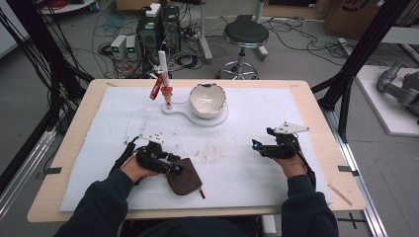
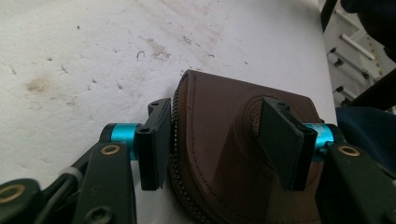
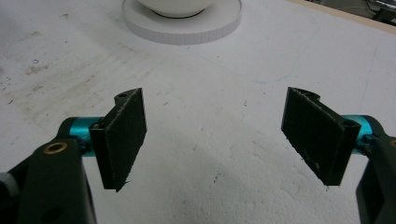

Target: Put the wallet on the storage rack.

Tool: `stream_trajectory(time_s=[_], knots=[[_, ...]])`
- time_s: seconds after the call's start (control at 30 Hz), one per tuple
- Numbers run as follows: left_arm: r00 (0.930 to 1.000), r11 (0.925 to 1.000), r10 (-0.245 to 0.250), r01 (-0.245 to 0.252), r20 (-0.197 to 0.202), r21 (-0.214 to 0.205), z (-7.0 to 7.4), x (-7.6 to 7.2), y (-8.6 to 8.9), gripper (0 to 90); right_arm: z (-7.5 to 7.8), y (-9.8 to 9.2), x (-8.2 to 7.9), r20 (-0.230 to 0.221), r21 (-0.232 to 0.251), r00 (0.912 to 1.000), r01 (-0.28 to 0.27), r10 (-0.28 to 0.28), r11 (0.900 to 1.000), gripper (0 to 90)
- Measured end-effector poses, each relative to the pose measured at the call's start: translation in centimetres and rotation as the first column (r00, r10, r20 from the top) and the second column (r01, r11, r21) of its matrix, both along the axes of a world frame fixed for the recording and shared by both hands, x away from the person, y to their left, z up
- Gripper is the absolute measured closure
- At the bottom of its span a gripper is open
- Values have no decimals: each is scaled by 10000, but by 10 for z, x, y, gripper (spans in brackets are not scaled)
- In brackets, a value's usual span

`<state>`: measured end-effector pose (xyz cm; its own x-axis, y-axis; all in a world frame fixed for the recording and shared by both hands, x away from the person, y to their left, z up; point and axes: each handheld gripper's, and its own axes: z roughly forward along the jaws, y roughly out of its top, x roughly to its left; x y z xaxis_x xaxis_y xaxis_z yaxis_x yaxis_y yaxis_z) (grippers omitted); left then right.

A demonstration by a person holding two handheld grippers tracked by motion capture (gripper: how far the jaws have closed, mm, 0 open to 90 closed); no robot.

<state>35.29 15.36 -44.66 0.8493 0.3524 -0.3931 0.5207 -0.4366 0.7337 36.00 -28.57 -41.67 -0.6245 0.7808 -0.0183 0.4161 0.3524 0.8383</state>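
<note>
A brown leather pouch [image 1: 186,178] lies flat on the white mat [image 1: 237,163] near the table's front edge, left of centre. My left gripper [image 1: 175,169] is down on it and open. In the left gripper view one pad [image 2: 156,140] rests against the pouch's stitched left edge, and the other pad [image 2: 280,140] stands over the top of the pouch [image 2: 219,154]. My right gripper [image 1: 256,145] hovers open at the right of the mat. Nothing lies between the jaws of the right gripper [image 3: 215,95], and bare stained mat shows under them.
A white bowl [image 1: 207,98] sits on a round white base [image 1: 220,118] at the back centre; the base [image 3: 187,25] also shows in the right gripper view. Beside it a small stand [image 1: 167,94] holds red and orange items. A stool [image 1: 245,34] and electronics are on the floor beyond.
</note>
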Motion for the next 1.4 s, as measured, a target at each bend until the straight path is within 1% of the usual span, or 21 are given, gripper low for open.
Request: stream_trajectory(time_s=[0.1, 0.23, 0.37, 0.5, 0.57, 0.63, 0.73, 0.8, 0.83, 0.87, 0.9, 0.93, 0.97, 1.0, 1.07, 1.1, 1.23, 1.3, 1.33, 1.37, 1.4], knots=[[9995, 9998, 210, -210, 240, 11, 2, 0, -2, 530, 0, 1, 0, 12, -10, 10000, 1, -1, 10000, 225], [9895, 9914, 1305, -1311, 623, 62, 3, 4, -9, 548, 1, 2, 0, 7, -16, 10000, -27, 27, 10000, 225], [9634, 9676, 2509, -2525, 948, 48, 4, 11, -14, 560, 1, 5, 1, 2, 44, 10000, -9, 9, 10000, 225], [9285, 9358, 3504, -3524, 1228, -58, 3, 15, -20, 560, 1, 8, 2, -47, 122, 9999, -95, 95, 9999, 225], [9127, 9212, 3882, -3884, 1277, -245, 1, 18, -24, 561, 1, 12, 2, -120, 298, 9998, -165, 169, 9994, 225], [9012, 9090, 4167, -4141, 1192, -473, -2, 20, -30, 560, 1, 19, 3, -177, 360, 9992, -348, 355, 9987, 225], [8983, 9075, 4200, -4163, 1293, -557, -3, 21, -38, 554, 0, 33, 4, -365, 402, 9971, -647, 662, 9971, 222], [9029, 9161, 4007, -3978, 1557, -503, -1, 19, -39, 531, -2, 46, 6, -651, 588, 9923, -1020, 1058, 9930, 221], [9017, 9150, 4033, -3995, 1555, -568, 1, 19, -37, 512, -4, 52, 6, -702, 611, 9895, -1224, 1266, 9906, 221], [9023, 9154, 4026, -3977, 1544, -631, 4, 19, -35, 499, -5, 58, 6, -801, 691, 9863, -1388, 1441, 9879, 221], [8986, 9108, 4127, -4053, 1487, -789, 8, 19, -31, 496, -6, 63, 6, -857, 730, 9834, -1541, 1601, 9854, 221], [8989, 9100, 4138, -4043, 1437, -918, 12, 19, -25, 468, -8, 75, 7, -1060, 840, 9752, -1858, 1941, 9790, 221], [8988, 9079, 4171, -4056, 1345, -1056, 16, 19, -20, 468, -8, 75, 7, -1060, 840, 9752, -1858, 1941, 9790, 221], [8998, 9102, 4124, -4005, 1427, -1053, 20, 19, -15, 456, -11, 86, 7, -1279, 993, 9655, -2151, 2268, 9715, 221], [8922, 9068, 4199, -4049, 1664, -1169, 27, 19, -5, 448, -13, 91, 9, -1374, 1107, 9608, -2267, 2409, 9676, 221], [8933, 9080, 4163, -3987, 1693, -1288, 29, 20, 1, 430, -15, 96, 10, -1519, 1233, 9553, -2363, 2537, 9638, 221], [8969, 9182, 3956, -3818, 1979, -1054, 28, 21, 10, 395, -22, 116, 15, -2063, 1872, 9291, -2704, 3069, 9444, 222], [9023, 9211, 3887, -3761, 1863, -1006, 26, 22, 12, 392, -25, 127, 17, -2333, 2018, 9110, -2967, 3400, 9334, 236], [9012, 9189, 3938, -3810, 1808, -1021, 26, 22, 11, 391, -27, 130, 18, -2440, 2062, 9034, -3070, 3527, 9291, 255], [9024, 9203, 3905, -3781, 1822, -999, 25, 23, 12, 391, -29, 135, 18, -2641, 2029, 8920, -3205, 3669, 9253, 274], [9037, 9214, 3879, -3753, 1813, -1004, 25, 23, 11, 391, -34, 141, 18, -2998, 1850, 8721, -3445, 3867, 9204, 294]])
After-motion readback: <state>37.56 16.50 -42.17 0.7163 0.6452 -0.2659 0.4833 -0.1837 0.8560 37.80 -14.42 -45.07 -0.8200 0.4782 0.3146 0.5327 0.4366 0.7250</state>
